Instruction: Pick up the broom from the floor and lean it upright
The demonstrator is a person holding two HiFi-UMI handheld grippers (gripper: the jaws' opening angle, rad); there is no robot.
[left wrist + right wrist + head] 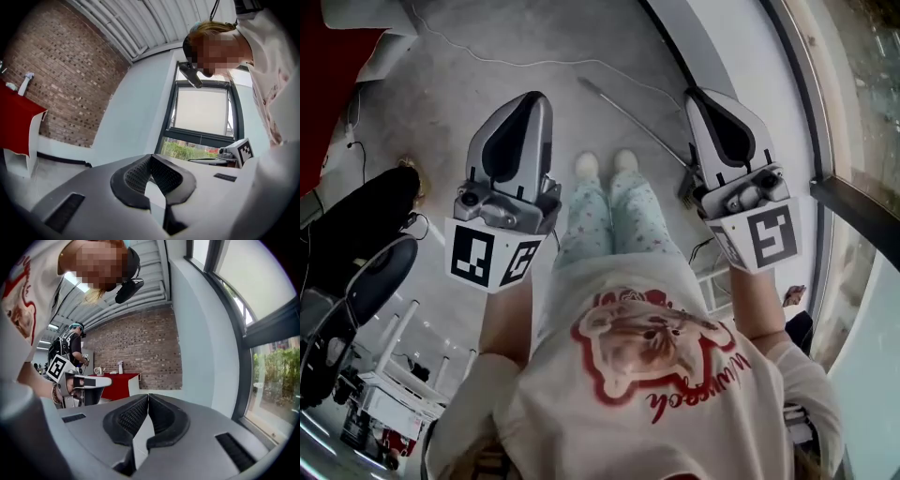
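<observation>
In the head view the broom's thin grey handle [628,117] lies slantwise on the concrete floor ahead of the person's white shoes. Its right end disappears behind my right gripper [695,96], and the broom head is hidden. My left gripper [536,97] hangs over the floor to the left of the handle, well apart from it. Both grippers point level and touch nothing. In the left gripper view the left gripper [150,157] has its ribbed pads meeting at the tip, with nothing between them. The right gripper [148,395] looks the same in the right gripper view.
A white cable [487,58] trails across the floor at the back. Dark chairs and bags [356,234] and a white rack [389,380] stand at the left. The window frame [825,122] runs along the right. Beyond are a red counter [117,380] and another person [72,345].
</observation>
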